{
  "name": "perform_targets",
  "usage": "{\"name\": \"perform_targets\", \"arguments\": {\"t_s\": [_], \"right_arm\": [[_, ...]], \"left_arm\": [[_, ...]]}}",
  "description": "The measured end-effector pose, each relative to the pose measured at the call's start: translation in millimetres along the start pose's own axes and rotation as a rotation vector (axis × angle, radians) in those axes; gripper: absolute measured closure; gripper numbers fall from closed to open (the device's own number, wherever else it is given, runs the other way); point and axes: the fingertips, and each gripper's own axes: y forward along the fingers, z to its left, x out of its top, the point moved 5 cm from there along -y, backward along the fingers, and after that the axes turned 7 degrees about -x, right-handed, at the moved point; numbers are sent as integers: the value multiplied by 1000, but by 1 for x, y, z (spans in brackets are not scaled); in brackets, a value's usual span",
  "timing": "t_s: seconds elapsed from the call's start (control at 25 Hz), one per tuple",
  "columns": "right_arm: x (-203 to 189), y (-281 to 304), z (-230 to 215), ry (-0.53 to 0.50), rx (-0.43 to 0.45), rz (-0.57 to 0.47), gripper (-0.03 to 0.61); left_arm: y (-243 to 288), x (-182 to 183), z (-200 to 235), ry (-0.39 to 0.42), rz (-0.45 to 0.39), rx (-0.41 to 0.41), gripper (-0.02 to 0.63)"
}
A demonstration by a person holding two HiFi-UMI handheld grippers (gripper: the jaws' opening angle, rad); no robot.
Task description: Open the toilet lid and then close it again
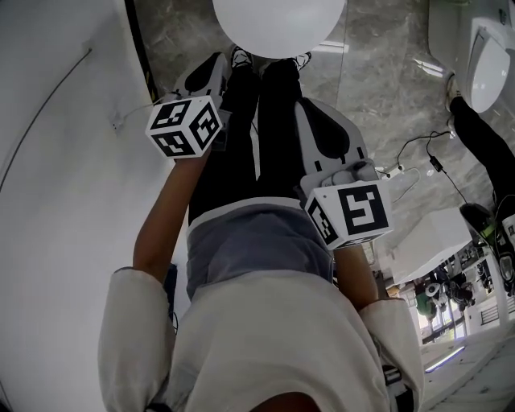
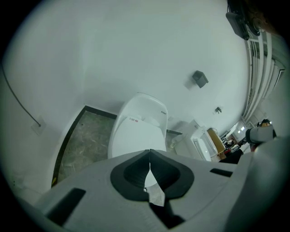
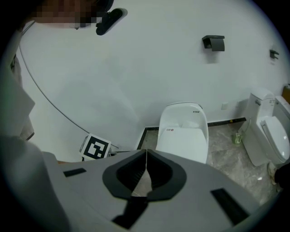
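The white toilet (image 2: 138,133) stands against the wall with its lid down; it also shows in the right gripper view (image 3: 183,131). In the head view only its rounded front (image 1: 278,24) shows, at the top edge beyond the person's feet. My left gripper (image 2: 150,152) is shut and empty, its jaws meeting at the tips, held in the air short of the toilet. My right gripper (image 3: 146,152) is also shut and empty, farther back and to the right of the bowl. In the head view both marker cubes show, the left (image 1: 185,126) and the right (image 1: 348,211).
A white wall (image 1: 56,161) runs close on the left. A second toilet (image 3: 267,136) stands to the right, and another person's dark leg (image 1: 483,149) is near it. Cables (image 1: 418,157) lie on the grey marble floor. A black fixture (image 3: 214,42) hangs on the wall.
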Motion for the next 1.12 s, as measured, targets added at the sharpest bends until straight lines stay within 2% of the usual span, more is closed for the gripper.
{"name": "perform_targets", "arguments": {"t_s": [0.52, 0.88, 1.12], "right_arm": [[-23, 34, -3, 1, 21, 57, 568], [-44, 51, 0, 2, 39, 102, 568], [-52, 58, 1, -5, 40, 127, 568]], "left_arm": [[43, -38, 48, -84, 45, 46, 605], [81, -60, 94, -66, 107, 70, 604], [106, -84, 112, -112, 161, 9, 604]]}}
